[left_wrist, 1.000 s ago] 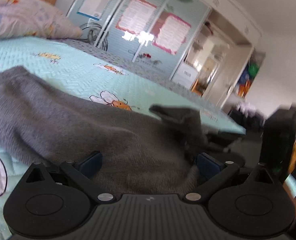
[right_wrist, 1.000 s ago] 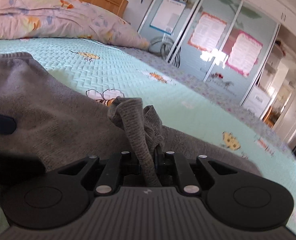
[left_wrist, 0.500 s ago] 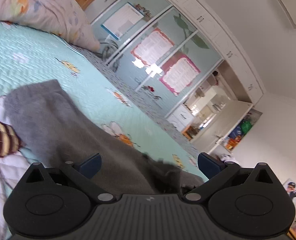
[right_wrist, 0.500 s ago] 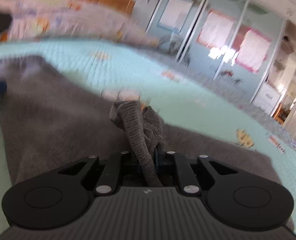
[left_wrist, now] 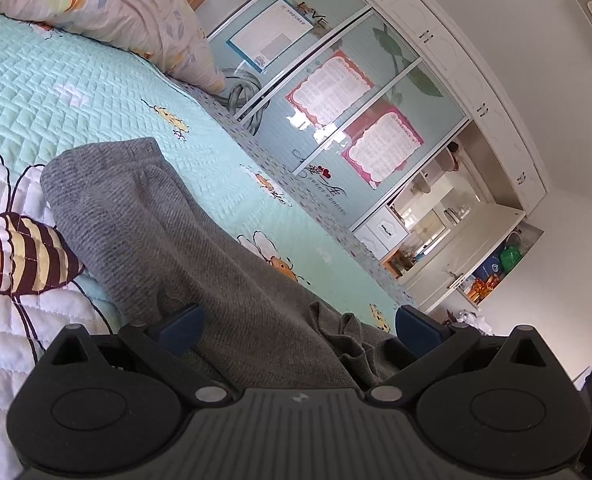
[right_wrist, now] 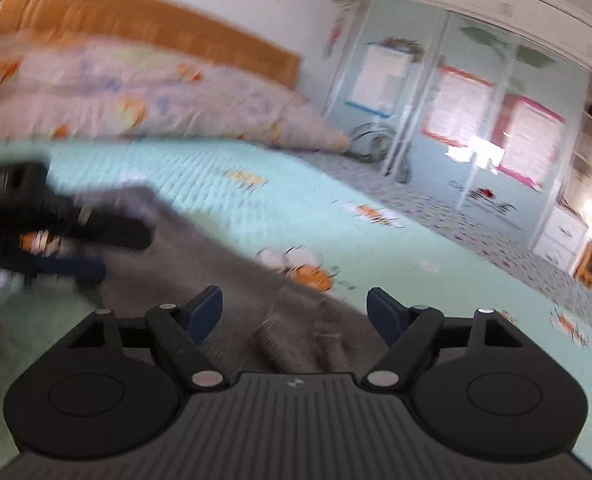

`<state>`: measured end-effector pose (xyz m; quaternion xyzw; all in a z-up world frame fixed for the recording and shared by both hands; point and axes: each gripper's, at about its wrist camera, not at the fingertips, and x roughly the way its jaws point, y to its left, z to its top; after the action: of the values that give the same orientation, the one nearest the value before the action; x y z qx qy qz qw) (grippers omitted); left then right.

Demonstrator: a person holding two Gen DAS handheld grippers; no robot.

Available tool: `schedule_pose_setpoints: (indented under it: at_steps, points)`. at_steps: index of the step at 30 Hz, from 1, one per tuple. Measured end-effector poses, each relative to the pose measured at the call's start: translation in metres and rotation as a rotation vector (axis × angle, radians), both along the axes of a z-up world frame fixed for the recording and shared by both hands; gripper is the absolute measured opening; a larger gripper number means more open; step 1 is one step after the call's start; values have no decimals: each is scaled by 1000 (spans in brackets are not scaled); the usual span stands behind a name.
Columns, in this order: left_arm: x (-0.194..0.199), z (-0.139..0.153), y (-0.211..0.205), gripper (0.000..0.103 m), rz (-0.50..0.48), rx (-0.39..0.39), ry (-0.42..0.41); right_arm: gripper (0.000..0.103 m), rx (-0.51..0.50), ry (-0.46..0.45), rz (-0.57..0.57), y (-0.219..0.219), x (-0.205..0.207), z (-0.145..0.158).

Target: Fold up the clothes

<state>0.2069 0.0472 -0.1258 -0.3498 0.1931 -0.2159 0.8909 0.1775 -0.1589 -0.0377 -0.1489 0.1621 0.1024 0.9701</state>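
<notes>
A grey knitted garment (left_wrist: 144, 220) lies stretched along the mint quilted bedspread (left_wrist: 76, 92), with a bunched fold (left_wrist: 348, 344) near its close end. My left gripper (left_wrist: 296, 320) hovers open above it, blue pads wide apart, holding nothing. In the blurred right wrist view the same grey garment (right_wrist: 224, 272) lies below my right gripper (right_wrist: 296, 308), which stands open with the crumpled cloth (right_wrist: 308, 340) loose between its fingers. The left gripper (right_wrist: 68, 236) shows there as a dark blur at the left, over the garment's far end.
A floral pillow (left_wrist: 96, 4) and a wooden headboard (right_wrist: 156, 36) sit at the bed's head. Pale blue wardrobe doors (left_wrist: 336, 92) with posters line the far wall. Bee prints (left_wrist: 24, 248) decorate the bedspread. White shelving (left_wrist: 456, 208) stands past the bed's end.
My right gripper has opened and let go of the bunched grey cloth it was pinching. My left gripper has lifted and tilted, moving toward the garment's far end.
</notes>
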Motion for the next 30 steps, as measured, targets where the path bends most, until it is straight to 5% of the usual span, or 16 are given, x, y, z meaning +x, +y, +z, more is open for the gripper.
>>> schedule_pose_setpoints:
  at_steps: [2, 5, 11, 15, 16, 17, 24, 28, 30]
  points:
    - [-2, -2, 0, 102, -1, -4, 2, 69, 64, 8, -51, -15, 1, 6]
    - [-4, -4, 0, 102, -4, -7, 9, 46, -37, 92, -96, -22, 18, -2]
    - [-3, -4, 2, 102, -11, -13, 16, 42, -163, 190, -72, -1, 42, -28]
    - [-2, -6, 2, 102, -14, -15, 27, 41, -232, 175, -83, 8, 45, -33]
    - [-2, -6, 2, 102, -14, -13, 29, 34, -224, 172, -85, 8, 45, -30]
    - [-1, -5, 1, 102, -14, -10, 31, 9, -216, 168, -87, 7, 45, -27]
    - [-1, -6, 1, 102, -15, -11, 37, 6, -158, 139, -101, 4, 41, -8]
    - [-1, -5, 1, 102, -15, -13, 38, 6, -144, 46, -82, 19, 34, 15]
    - [-3, -5, -1, 102, -13, -10, 37, 6, -151, 79, -65, 27, 38, 9]
